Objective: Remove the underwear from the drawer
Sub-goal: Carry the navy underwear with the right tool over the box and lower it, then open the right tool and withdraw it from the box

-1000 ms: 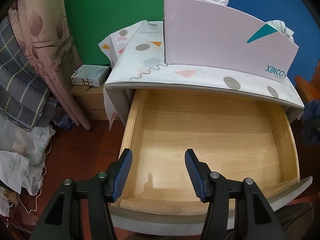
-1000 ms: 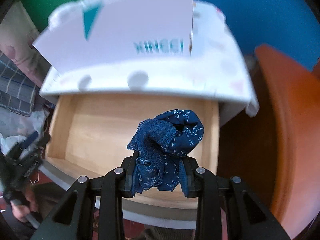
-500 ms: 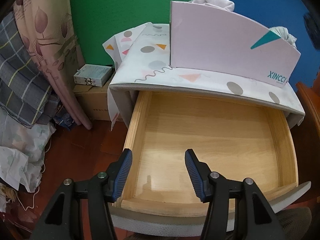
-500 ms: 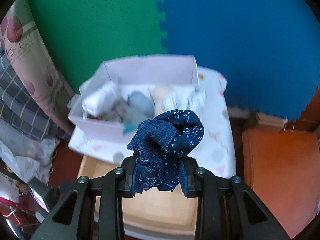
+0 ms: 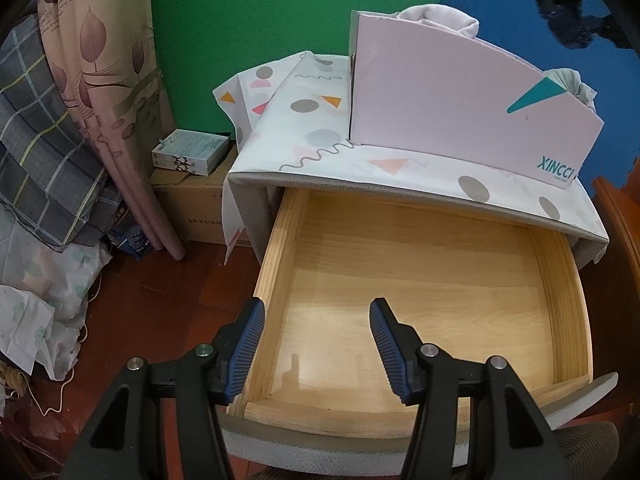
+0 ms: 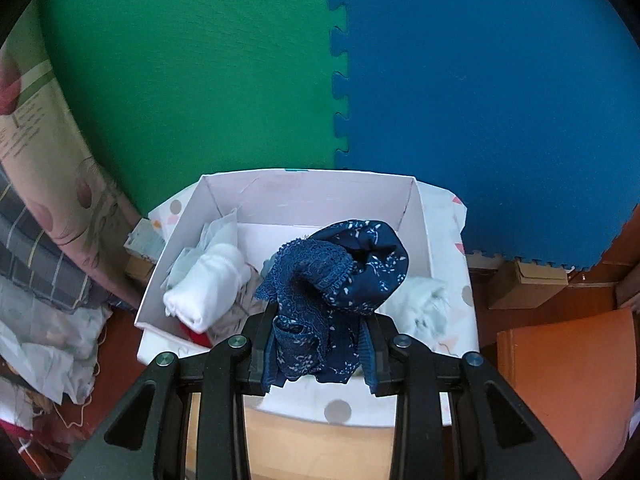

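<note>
A pale wooden drawer (image 5: 552,280) stands pulled out of a cloth-covered cabinet (image 5: 320,160), with nothing lying inside it. My left gripper (image 5: 317,340) hovers open over the drawer's front left part, nothing between its blue pads. My right gripper (image 6: 318,360) is shut on dark blue underwear (image 6: 340,276) with lace trim and small white print, bunched up between the jaws. It hangs high above the cabinet top, in front of a white box (image 6: 420,216) that holds folded clothes. A strip of the drawer (image 6: 320,444) shows below it.
The white box (image 5: 460,100) labelled XINCCI sits on the cabinet top. Green and blue foam mats cover the wall behind. Curtains (image 5: 100,80) and piled bedding (image 5: 36,152) stand at left, a cardboard box (image 5: 192,204) beside the cabinet, an orange-brown chair (image 6: 568,392) at right.
My right gripper rose with the blue underwear from just over the drawer to high above the cabinet, so the box's inside now shows. The left gripper stayed put.
</note>
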`<state>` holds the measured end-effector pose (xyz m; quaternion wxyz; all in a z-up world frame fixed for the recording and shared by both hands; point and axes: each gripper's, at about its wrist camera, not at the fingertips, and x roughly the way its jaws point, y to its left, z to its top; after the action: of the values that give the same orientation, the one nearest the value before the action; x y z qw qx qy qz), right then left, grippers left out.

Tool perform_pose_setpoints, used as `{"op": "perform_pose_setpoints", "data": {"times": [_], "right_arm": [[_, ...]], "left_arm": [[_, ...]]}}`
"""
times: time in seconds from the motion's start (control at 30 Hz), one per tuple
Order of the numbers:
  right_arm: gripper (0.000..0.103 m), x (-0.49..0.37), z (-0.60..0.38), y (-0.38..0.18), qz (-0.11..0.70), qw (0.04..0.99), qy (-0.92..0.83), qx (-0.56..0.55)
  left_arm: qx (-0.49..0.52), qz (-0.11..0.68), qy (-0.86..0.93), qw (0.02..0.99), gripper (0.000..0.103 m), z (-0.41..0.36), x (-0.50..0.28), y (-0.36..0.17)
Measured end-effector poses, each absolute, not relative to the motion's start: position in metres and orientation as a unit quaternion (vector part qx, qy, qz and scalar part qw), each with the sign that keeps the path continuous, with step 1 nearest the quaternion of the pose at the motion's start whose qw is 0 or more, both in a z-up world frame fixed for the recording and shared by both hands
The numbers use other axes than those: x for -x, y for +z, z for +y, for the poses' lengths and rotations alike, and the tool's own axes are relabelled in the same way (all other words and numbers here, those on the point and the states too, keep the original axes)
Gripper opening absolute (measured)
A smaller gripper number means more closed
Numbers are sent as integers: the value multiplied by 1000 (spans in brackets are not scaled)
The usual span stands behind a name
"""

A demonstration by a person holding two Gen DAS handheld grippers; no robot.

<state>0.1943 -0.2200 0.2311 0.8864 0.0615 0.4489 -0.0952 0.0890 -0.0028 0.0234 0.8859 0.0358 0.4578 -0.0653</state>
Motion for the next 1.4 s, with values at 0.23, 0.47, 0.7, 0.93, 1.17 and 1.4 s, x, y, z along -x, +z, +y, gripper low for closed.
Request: {"op": "perform_pose_setpoints", "data": {"times": [0.23, 0.47, 0.7, 0.93, 1.17, 1.4], "right_arm": [[31, -225, -216, 197, 478, 871, -104, -51], [34, -246, -212, 160, 512, 851, -106, -47], [39, -260, -207, 137, 528, 842, -106, -44], [73, -261, -203, 143, 501, 858, -106, -43], [85, -233, -196, 173, 462, 881, -82, -61], [91, -168, -193, 192, 436, 894, -73, -69]], "left_arm": [[-36, 458, -70, 886, 56, -4, -89, 23], [-36, 456, -72, 887, 56, -4, -90, 23], [-40, 455, -74, 887, 56, -7, -88, 23], [-50, 450, -78, 888, 56, -11, -86, 24], [-52, 452, -79, 887, 56, -11, -87, 24], [-56, 447, -77, 890, 56, -13, -85, 24]]}}
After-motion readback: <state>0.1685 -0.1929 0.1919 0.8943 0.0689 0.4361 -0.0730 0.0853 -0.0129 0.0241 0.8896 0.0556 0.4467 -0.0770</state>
